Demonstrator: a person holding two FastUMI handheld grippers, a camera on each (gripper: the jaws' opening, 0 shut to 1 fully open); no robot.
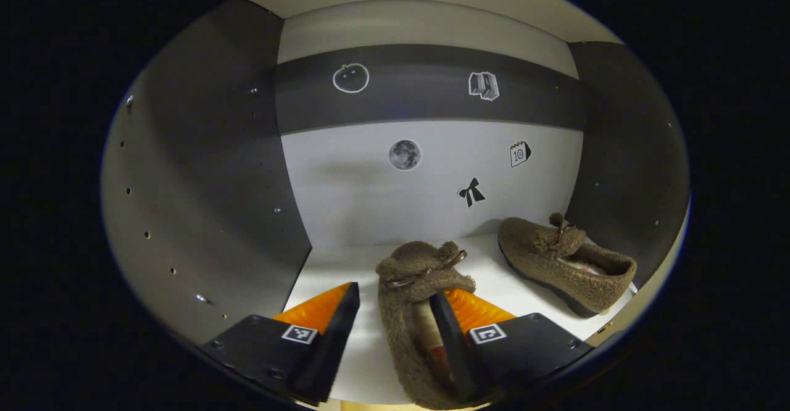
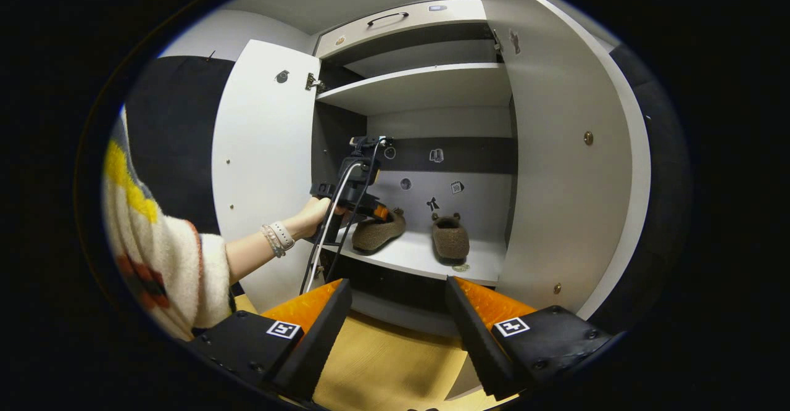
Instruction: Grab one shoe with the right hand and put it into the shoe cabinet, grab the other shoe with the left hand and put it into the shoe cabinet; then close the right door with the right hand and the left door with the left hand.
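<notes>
Two brown fuzzy shoes rest on the white shelf (image 1: 336, 266) inside the shoe cabinet. In the left gripper view the near shoe (image 1: 413, 263) lies at my left gripper (image 1: 395, 292), which is open: one finger sits inside the shoe's opening and the other stands apart on its outer side. The other shoe (image 1: 565, 263) lies farther right, near the side wall. In the right gripper view both shoes (image 2: 378, 229) (image 2: 450, 237) sit side by side, and a hand (image 2: 311, 216) holds the left gripper (image 2: 370, 207) at the left one. My right gripper (image 2: 398, 284) hangs open and empty before the cabinet.
Both cabinet doors stand open: the left door (image 2: 265, 152) and the right door (image 2: 555, 182). An upper shelf (image 2: 419, 84) and a drawer front (image 2: 395, 19) sit above. Stickers dot the back wall (image 1: 345, 195). A wooden floor (image 2: 382, 361) lies below my right gripper.
</notes>
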